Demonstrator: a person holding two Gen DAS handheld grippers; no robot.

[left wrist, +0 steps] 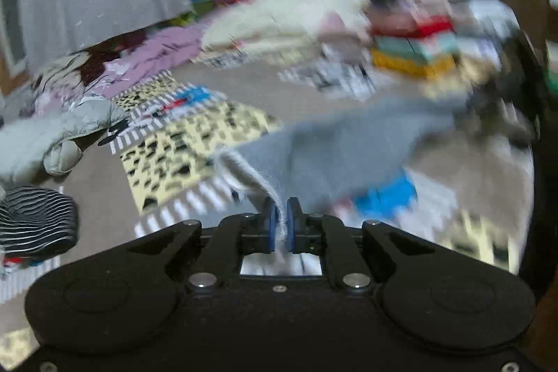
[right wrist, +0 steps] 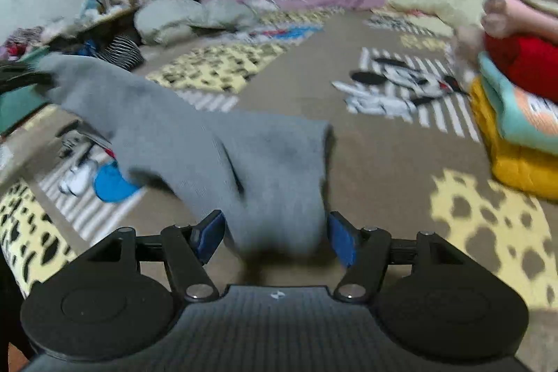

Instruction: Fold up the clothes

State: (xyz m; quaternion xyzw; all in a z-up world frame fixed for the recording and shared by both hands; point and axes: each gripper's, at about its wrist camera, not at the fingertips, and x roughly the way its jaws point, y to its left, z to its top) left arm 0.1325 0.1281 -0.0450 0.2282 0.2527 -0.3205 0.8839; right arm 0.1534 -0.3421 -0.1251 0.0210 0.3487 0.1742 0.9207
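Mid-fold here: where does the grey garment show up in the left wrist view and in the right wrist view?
Left wrist: the grey garment runs from bottom centre, pinched in the left hand-held gripper, up toward the right.
Right wrist: the grey garment spans from the left edge to bottom centre, between the open fingers of the right hand-held gripper.
Shared landmark: the blue patch on the mat.

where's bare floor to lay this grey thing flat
Best patch: the plain brown mat ahead of the right gripper, between the yellow spotted print and the striped print. Crowded: folded stack on the right, loose clothes on the far left.
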